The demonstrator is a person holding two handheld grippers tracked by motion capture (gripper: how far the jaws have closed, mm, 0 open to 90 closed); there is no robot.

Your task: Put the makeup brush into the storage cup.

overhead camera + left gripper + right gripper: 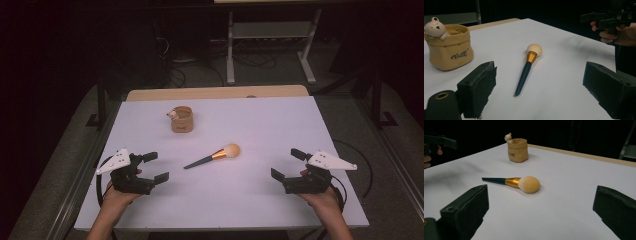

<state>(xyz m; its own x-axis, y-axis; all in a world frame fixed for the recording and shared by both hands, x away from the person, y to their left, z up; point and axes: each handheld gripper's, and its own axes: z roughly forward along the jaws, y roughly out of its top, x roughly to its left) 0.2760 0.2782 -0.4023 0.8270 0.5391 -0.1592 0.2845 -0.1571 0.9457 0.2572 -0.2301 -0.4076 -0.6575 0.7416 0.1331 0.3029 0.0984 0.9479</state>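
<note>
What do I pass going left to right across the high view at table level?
Left gripper → tan pouch with a bear → makeup brush → right gripper.

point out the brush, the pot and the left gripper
brush point(224, 152): high view, on the gold ferrule beside the bristle head.
pot point(451, 52): left gripper view, on its front wall by the lettering.
left gripper point(155, 167): high view, in the gap midway between its open jaws.

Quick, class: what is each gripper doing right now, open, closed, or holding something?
Left gripper: open, holding nothing, short of the makeup brush.
Right gripper: open, holding nothing, jaws wide apart.
</note>
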